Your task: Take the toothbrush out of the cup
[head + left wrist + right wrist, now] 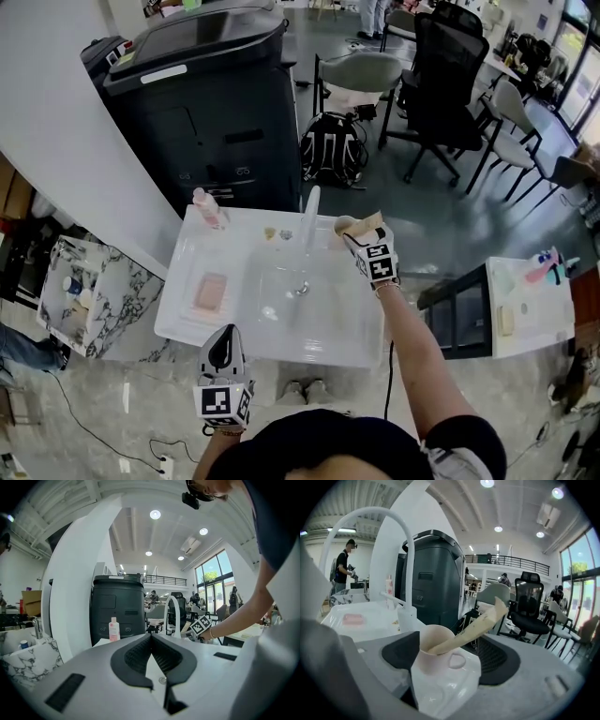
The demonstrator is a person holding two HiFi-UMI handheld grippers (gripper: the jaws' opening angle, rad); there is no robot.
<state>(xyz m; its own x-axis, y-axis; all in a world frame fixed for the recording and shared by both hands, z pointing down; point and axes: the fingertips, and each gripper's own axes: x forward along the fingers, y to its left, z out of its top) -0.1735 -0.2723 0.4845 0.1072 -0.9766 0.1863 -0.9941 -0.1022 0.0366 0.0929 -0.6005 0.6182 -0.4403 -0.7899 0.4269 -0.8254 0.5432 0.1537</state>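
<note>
A pale pink cup [433, 660] with a handle stands on the back right corner of the white sink unit [281, 333]. A toothbrush in a tan paper wrapper [474, 626] leans out of it to the right. My right gripper [448, 643] reaches around the cup, open, one dark pad on each side; the left pad is close to the cup wall and the right pad stands apart. In the head view the cup [345, 225] and the toothbrush [368, 221] sit just beyond that gripper [359, 238]. My left gripper [223, 345] hovers at the sink's front edge, shut and empty.
A white curved faucet [310, 214] rises at the back of the basin, just left of the cup. A pink bottle [208, 208] stands at the back left and a pink soap [211, 292] lies on the left ledge. A large black machine [216, 103] stands behind.
</note>
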